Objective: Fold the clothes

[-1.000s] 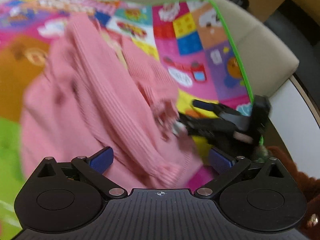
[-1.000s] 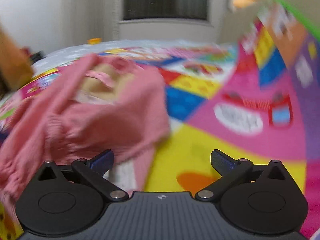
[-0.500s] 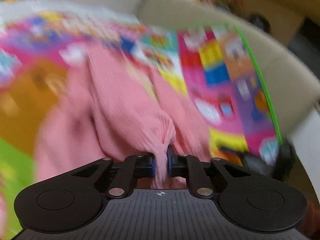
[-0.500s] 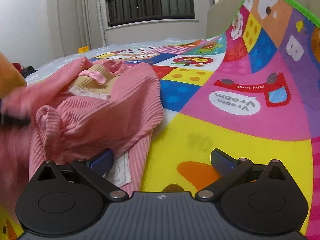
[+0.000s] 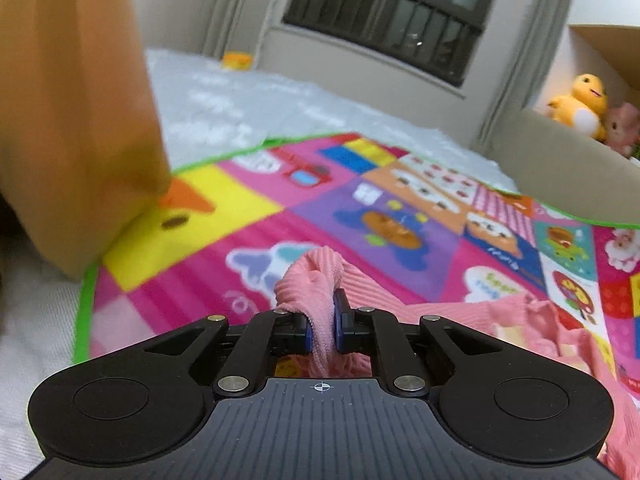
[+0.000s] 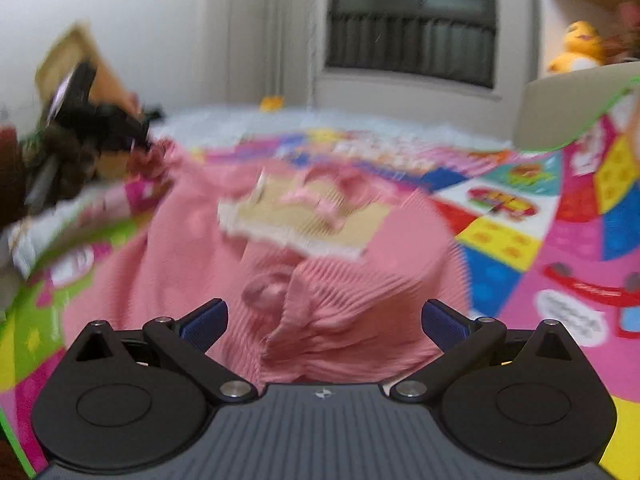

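Between the left gripper's clenched jaws: pink sweater; right gripper's jaws spread above it.

Sweater lies on play mat w/ box at mat's left edge, window behind.

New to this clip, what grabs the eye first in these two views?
The pink ribbed sweater sprawls across the loud cartoon play mat, its beige collar panel and pink bow facing up. A bunched fold of it is pinched in the left gripper, while the right gripper hovers open over the hem. A yellow plush duck sits far right.
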Demonstrator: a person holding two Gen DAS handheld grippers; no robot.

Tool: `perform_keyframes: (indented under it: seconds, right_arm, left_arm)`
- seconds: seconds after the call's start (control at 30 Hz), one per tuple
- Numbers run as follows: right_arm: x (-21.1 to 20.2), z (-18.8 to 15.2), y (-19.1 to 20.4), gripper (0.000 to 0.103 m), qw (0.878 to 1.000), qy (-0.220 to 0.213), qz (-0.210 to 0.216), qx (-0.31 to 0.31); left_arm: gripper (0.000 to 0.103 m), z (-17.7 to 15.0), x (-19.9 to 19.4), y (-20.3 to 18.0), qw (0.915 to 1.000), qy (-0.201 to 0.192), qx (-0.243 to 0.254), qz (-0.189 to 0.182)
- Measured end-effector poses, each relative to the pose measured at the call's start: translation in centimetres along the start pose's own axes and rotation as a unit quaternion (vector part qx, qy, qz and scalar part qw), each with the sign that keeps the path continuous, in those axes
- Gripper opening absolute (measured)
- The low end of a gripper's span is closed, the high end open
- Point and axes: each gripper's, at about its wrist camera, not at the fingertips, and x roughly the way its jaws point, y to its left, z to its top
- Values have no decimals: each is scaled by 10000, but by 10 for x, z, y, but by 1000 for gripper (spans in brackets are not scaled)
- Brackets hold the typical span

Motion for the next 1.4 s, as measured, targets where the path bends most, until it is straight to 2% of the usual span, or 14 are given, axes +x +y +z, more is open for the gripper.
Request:
perform_keyframes:
  seconds: [0.03,0.1,0.2,0.37,0.53,0.7,0.9,0.97,1.0,1.03,1.07,1.1,1.27,1.4]
  right_arm:
    - [9,5,-4,45,9999,114,-43,-91]
    - [20,21,-19,17,9992,179,-276,-223]
    - [21,56,-59,13,9944,-145,-1006,-291]
    - [29,115,-155,10,9667,-620,-2449,-398]
    - [92,116,-214,10,9520,-176,-3015,-492]
    - [167,70,-247,9,9550,913,-2823,-50]
    - [135,70,-238,15,9633,637,-2608,-6]
    - [111,77,-238,21,9686,468,-2429,248]
    - [96,78,-236,37,9719,405,-2286,374]
    - [84,78,-233,73,9730,355,-2235,455]
    - [73,77,-230,91,9731,306,-2223,520]
    - [63,76,-225,101,9711,176,-2340,442]
    - [48,71,-212,101,9513,96,-3067,-300]
    - [19,64,-193,101,9658,-118,-2590,-110]
  left_arm:
    - [11,-3,2,2,10000,43,-16,-17]
    - [11,-5,4,5,9999,84,8,-93]
    - [11,1,4,9,9995,65,53,-293]
    - [11,25,15,4,9988,-195,249,-372]
    - [11,31,59,-2,9989,-58,388,-247]
    - [11,22,103,1,9991,207,346,-116]
    - [14,23,79,14,9982,324,176,-483]
    - [30,20,60,21,9968,356,67,-708]
    - [42,18,50,23,9964,360,36,-768]
    - [61,15,40,24,9966,345,44,-741]
    - [78,12,31,25,9973,315,89,-660]
    - [84,9,23,26,9981,270,162,-536]
    - [87,-2,-8,28,9988,220,295,-310]
    - [92,-18,-37,12,9955,302,508,-741]
